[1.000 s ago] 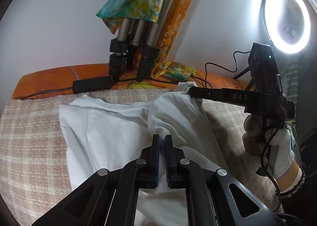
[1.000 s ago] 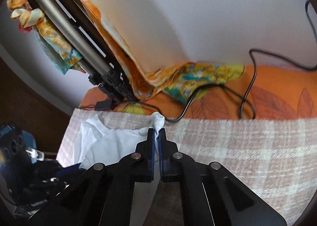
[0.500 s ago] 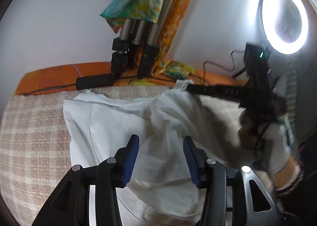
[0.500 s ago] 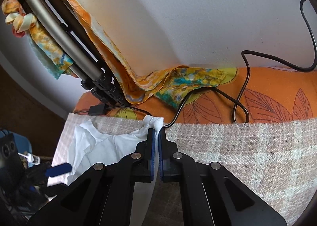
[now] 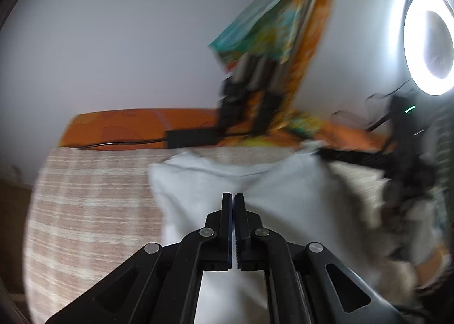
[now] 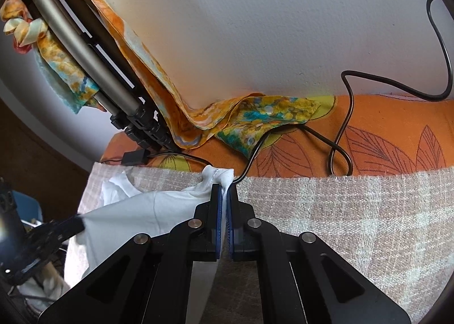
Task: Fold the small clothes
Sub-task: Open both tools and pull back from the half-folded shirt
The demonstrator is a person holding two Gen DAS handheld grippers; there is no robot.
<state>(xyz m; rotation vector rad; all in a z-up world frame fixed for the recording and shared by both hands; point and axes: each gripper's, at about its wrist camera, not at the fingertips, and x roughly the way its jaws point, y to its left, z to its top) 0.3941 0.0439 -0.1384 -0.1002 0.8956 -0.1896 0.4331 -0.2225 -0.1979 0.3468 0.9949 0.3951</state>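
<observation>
Two grippers, left [image 5: 234, 196] and right [image 6: 224, 189], each pinch the white shirt [image 6: 147, 210], stretched above the blanket [image 6: 340, 210]; no fold is laid yet.

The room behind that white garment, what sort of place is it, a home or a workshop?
Probably a home room set up for filming. A checked woven cloth covers an orange leaf-print surface against a plain wall, with a lit ring light and folded tripod legs draped in a patterned scarf.
</observation>
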